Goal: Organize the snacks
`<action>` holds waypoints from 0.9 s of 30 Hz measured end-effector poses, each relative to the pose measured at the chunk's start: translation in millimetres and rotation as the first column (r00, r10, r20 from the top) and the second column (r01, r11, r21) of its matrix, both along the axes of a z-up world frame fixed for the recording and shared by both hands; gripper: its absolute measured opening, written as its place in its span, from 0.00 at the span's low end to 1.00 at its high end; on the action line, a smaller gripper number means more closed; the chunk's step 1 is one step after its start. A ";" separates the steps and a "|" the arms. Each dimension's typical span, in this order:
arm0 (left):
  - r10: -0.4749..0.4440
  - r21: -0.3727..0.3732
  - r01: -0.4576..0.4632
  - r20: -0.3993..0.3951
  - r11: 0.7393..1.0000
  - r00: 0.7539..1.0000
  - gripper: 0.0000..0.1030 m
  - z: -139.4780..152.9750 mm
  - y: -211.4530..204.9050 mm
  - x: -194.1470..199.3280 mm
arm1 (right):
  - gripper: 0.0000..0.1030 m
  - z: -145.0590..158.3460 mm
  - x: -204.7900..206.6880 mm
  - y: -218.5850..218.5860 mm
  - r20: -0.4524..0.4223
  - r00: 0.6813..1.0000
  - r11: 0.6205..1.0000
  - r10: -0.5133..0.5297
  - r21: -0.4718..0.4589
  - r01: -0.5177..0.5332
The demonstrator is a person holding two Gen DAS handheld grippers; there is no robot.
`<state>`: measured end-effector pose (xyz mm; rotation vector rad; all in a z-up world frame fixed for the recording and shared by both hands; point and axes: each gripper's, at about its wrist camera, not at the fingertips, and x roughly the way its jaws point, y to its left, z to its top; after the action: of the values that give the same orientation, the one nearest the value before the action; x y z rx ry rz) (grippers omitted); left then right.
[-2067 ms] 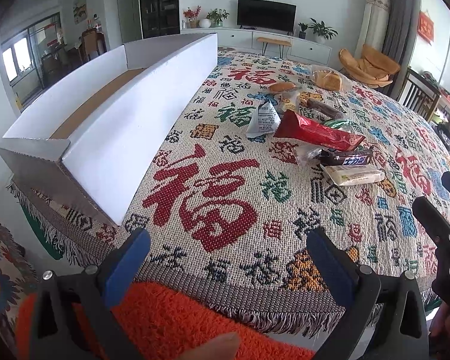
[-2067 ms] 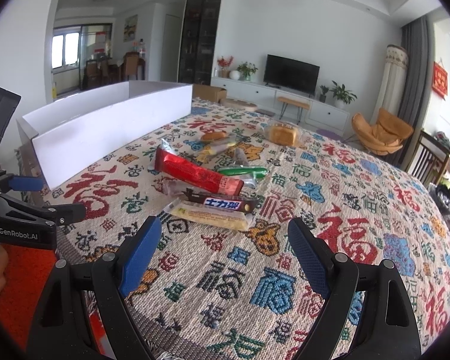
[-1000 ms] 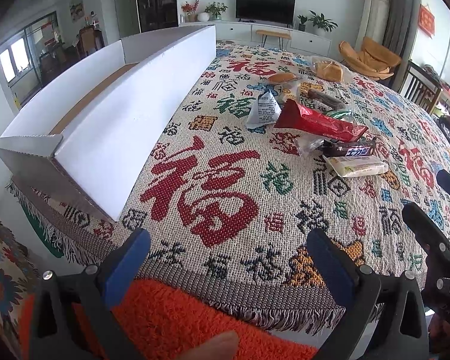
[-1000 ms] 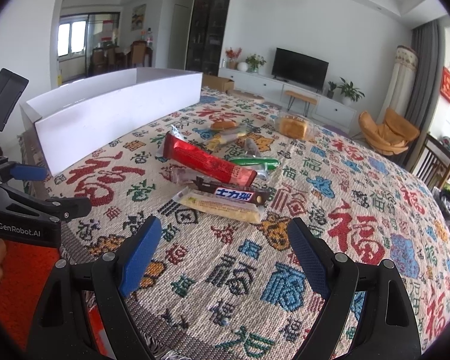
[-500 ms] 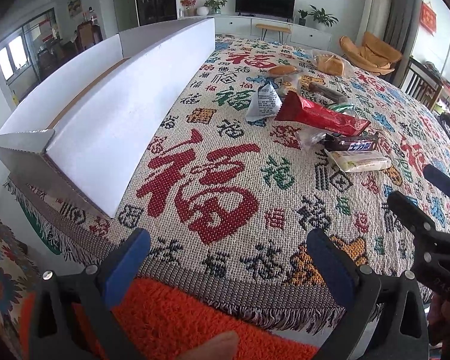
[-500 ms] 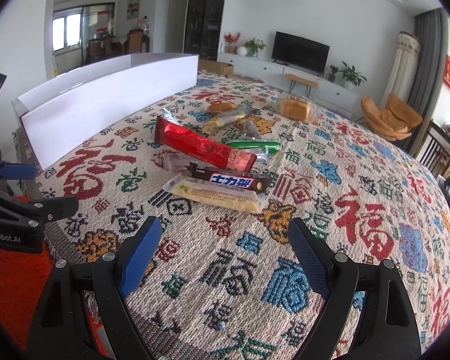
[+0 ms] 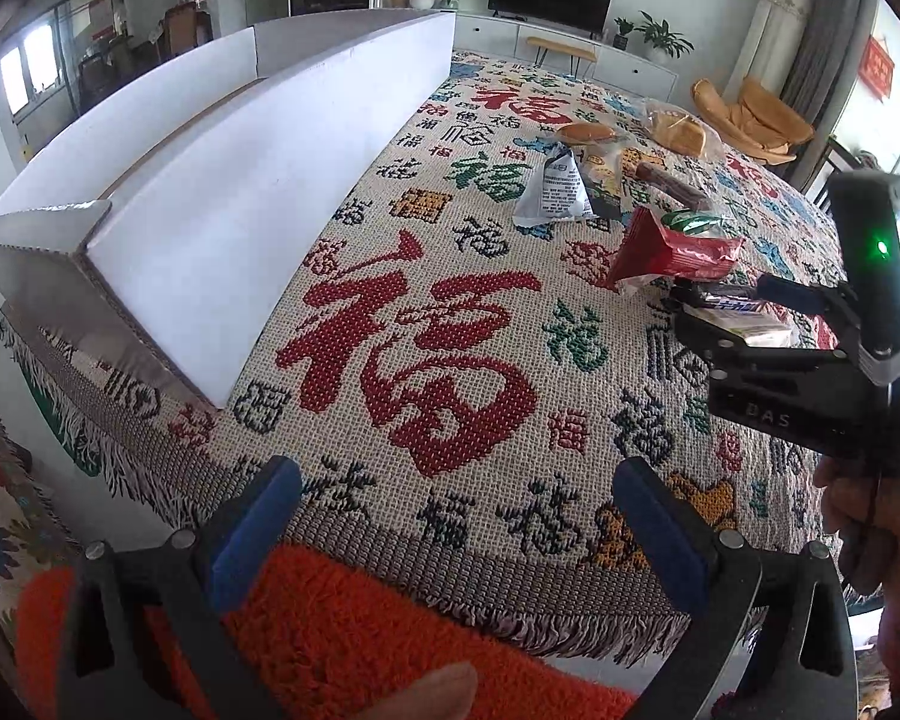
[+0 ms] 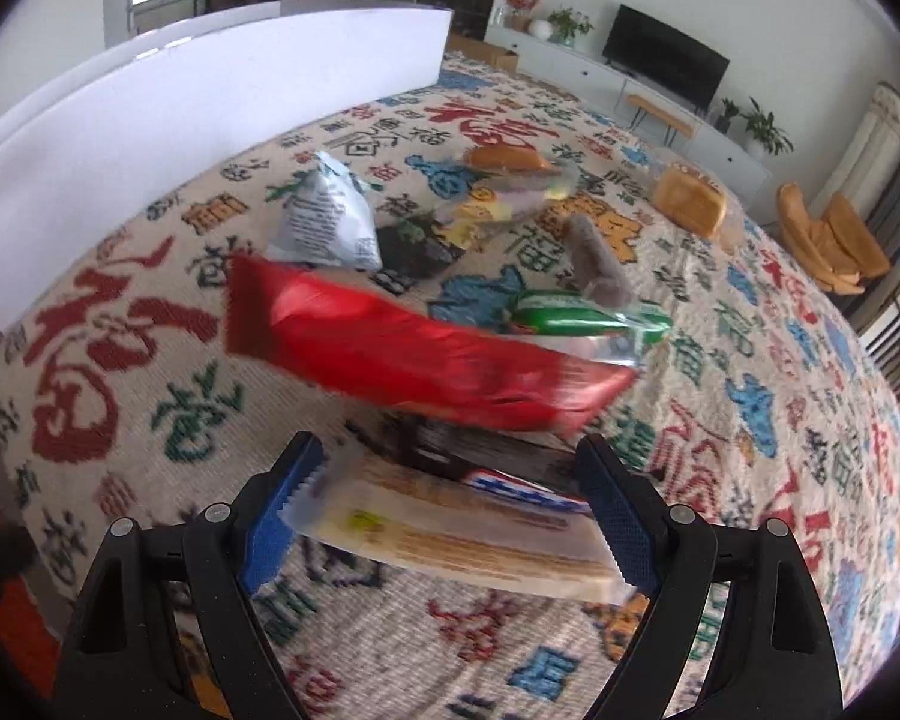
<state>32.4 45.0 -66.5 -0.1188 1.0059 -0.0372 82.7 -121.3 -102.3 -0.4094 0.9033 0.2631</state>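
Observation:
Snacks lie in a cluster on the patterned tablecloth [image 7: 426, 312]. My right gripper [image 8: 450, 510] is open, its blue pads on either side of a pale wafer pack [image 8: 450, 534] without closing on it. Just behind lie a dark chocolate bar [image 8: 498, 456] and a long red packet [image 8: 414, 354]. A green packet [image 8: 582, 315], a grey-white pouch [image 8: 324, 222] and bread [image 8: 690, 198] sit farther back. My left gripper [image 7: 456, 528] is open and empty at the table's near edge, far from the snacks [image 7: 672, 252]. The right gripper [image 7: 744, 324] appears in the left wrist view over the wafer.
A long white cardboard box [image 7: 222, 180] stands along the table's left side, open at the top. An orange fuzzy cushion [image 7: 354, 630] lies under the left gripper. A hand [image 7: 882, 516] holds the right tool. A TV, cabinet and orange chair are far behind.
My right gripper has moved forward and down onto the snack pile, now straddling the wafer pack. The left gripper has stayed put at the table edge.

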 end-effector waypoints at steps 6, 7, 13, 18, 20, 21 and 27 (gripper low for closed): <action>-0.035 -0.031 0.033 -0.045 0.999 0.998 1.00 -5.8 -2.7 6.0 | 0.86 9.5 -6.9 -92.6 0.039 0.987 0.985 -0.158 -0.063 0.160; -0.036 -0.033 0.034 -0.054 0.999 0.998 1.00 -7.1 -3.1 7.1 | 0.86 14.3 -11.1 -103.7 0.038 0.986 0.986 -0.162 -0.040 0.163; -0.028 -0.048 0.024 -0.087 0.999 0.996 1.00 -12.6 -0.4 10.0 | 0.86 20.1 -37.8 -146.5 0.028 0.977 0.977 -0.213 0.020 0.213; -0.059 -0.062 0.050 -0.157 0.997 0.986 1.00 -13.3 -10.6 32.9 | 0.86 6.5 -35.1 -180.1 -0.037 0.948 0.943 -0.317 0.095 0.319; -0.087 -0.038 0.082 -0.153 0.996 0.984 1.00 -7.8 -22.2 46.2 | 0.86 4.2 -31.0 -185.5 -0.054 0.942 0.933 -0.331 0.131 0.335; -0.106 -0.028 0.103 -0.150 0.994 0.983 1.00 -6.1 -28.6 53.8 | 0.86 3.1 -30.7 -186.7 -0.055 0.942 0.931 -0.332 0.141 0.337; -0.163 0.010 0.167 -0.167 0.986 0.972 1.00 -20.7 -53.1 89.3 | 0.89 -1.3 -29.1 -192.8 -0.061 0.937 0.915 -0.345 0.200 0.350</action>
<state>121.8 -8.1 -87.2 -0.0159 1.1802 -0.1696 53.6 -314.1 -103.5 -0.0465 0.9455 0.0334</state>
